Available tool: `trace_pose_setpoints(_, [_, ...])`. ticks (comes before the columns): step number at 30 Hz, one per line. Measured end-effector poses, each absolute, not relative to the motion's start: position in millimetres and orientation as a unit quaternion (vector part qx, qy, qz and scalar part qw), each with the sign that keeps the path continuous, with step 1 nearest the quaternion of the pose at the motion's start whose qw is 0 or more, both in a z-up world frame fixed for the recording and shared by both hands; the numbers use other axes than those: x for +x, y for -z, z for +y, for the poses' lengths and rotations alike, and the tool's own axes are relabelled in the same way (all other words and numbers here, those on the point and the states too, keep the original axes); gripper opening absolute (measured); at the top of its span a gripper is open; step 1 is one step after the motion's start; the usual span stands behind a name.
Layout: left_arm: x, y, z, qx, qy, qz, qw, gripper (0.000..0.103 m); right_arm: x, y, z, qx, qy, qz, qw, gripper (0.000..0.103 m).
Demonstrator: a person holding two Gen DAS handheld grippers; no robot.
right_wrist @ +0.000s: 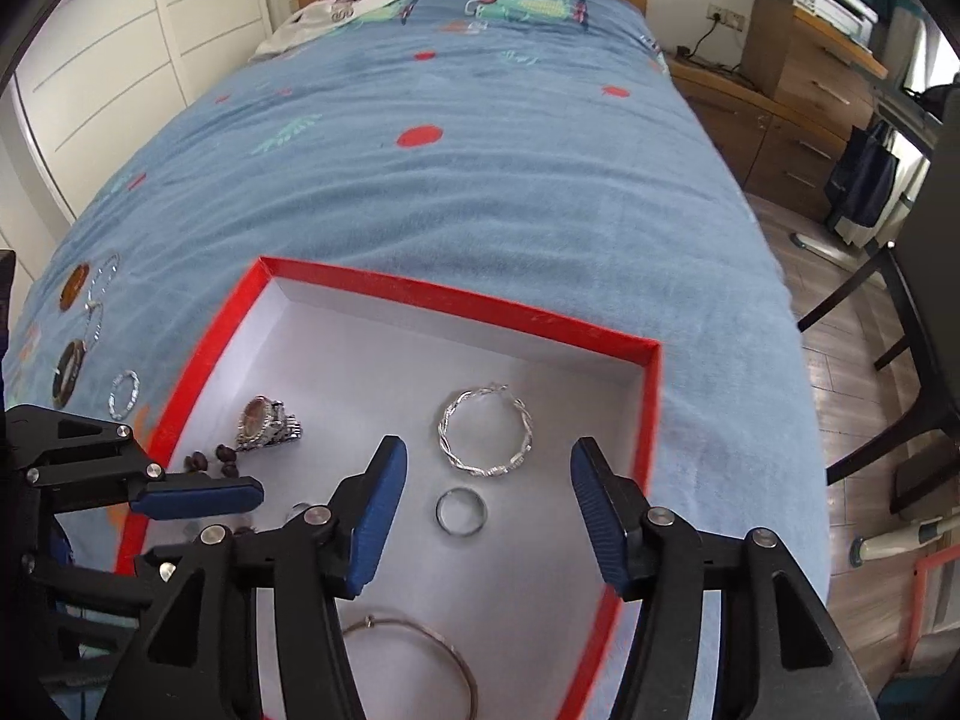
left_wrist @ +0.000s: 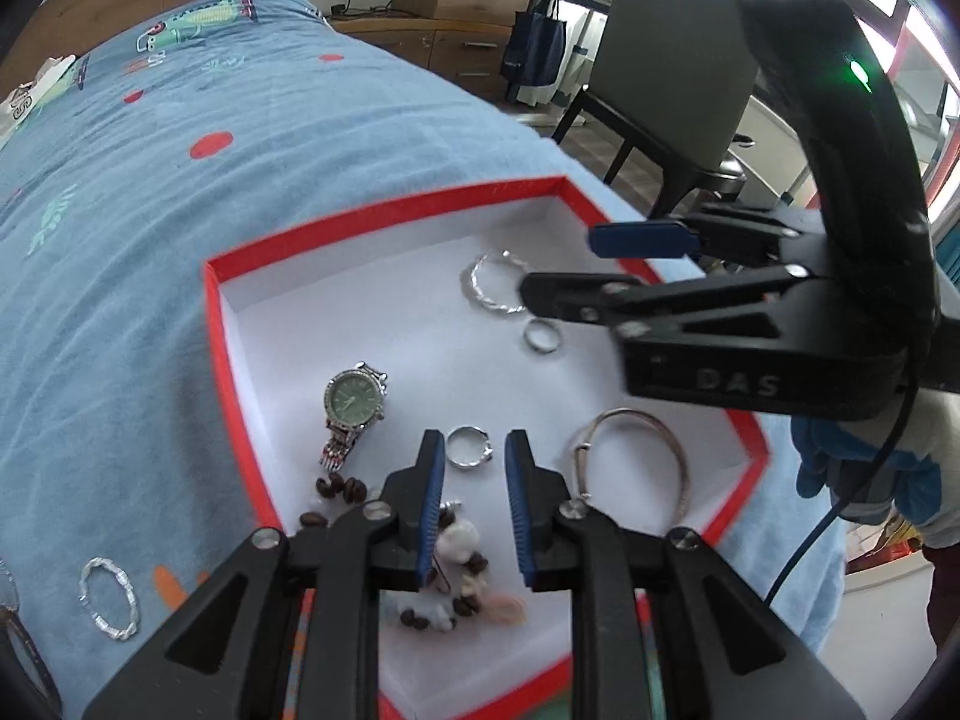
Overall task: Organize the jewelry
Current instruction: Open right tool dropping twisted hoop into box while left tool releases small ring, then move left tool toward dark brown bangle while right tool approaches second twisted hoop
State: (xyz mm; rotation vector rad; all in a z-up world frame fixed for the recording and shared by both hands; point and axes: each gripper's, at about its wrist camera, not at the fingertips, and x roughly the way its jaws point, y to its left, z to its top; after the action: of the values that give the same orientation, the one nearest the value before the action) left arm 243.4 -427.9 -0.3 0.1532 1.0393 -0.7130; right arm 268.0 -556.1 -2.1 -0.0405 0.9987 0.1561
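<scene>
A red-rimmed white box (left_wrist: pixel 384 213) (right_wrist: pixel 456 300) lies on the blue bedspread. Inside are a green-faced watch (left_wrist: pixel 353 403) (right_wrist: pixel 264 417), a twisted silver hoop (left_wrist: pixel 489 283) (right_wrist: pixel 485 431), a plain band ring (left_wrist: pixel 542 336) (right_wrist: pixel 460 512), an open ring (left_wrist: pixel 469 447), a thin bangle (left_wrist: pixel 636 462) (right_wrist: pixel 420 648) and a bead bracelet (left_wrist: pixel 456 564). My left gripper (left_wrist: pixel 475 456) is open, its fingers either side of the open ring. My right gripper (right_wrist: pixel 487 480) (left_wrist: pixel 555 267) is open and empty above the band ring and hoop.
On the bedspread left of the box lie a wavy silver ring (left_wrist: pixel 108 597) (right_wrist: pixel 124 394), dark bangles (right_wrist: pixel 69 369) and a chain (right_wrist: pixel 99 291). A grey chair (left_wrist: pixel 672 72) and wooden drawers (right_wrist: pixel 804 78) stand beside the bed.
</scene>
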Motion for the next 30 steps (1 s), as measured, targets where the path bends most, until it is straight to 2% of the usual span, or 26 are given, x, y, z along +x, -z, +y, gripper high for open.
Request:
trace_pose_setpoints(2, [237.3, -9.3, -422.8, 0.069, 0.332, 0.482, 0.808, 0.031, 254.8, -8.8, -560.4, -0.01, -0.069, 0.468, 0.881, 0.059])
trace_pose_setpoints(3, [232.4, -15.3, -419.1, 0.071, 0.329, 0.477, 0.812, 0.032, 247.5, -14.1, -562.0, -0.005, -0.066, 0.464, 0.883, 0.06])
trace_pose_setpoints(13, [180.9, -58.2, -359.5, 0.085, 0.286, 0.45, 0.842, 0.033, 171.5, -45.9, -554.7, 0.046, -0.056, 0.44, 0.895, 0.063])
trace_pose_setpoints(27, [103.6, -122.3, -249.7, 0.075, 0.136, 0.394, 0.906, 0.033, 85.1, -84.1, -498.6, 0.049, -0.071, 0.411, 0.907, 0.064])
trace_pose_setpoints(30, [91.4, -132.8, -224.6, 0.06, 0.11, 0.385, 0.914, 0.039, 70.9, -92.2, -483.5, 0.049, -0.077, 0.402, 0.911, 0.066])
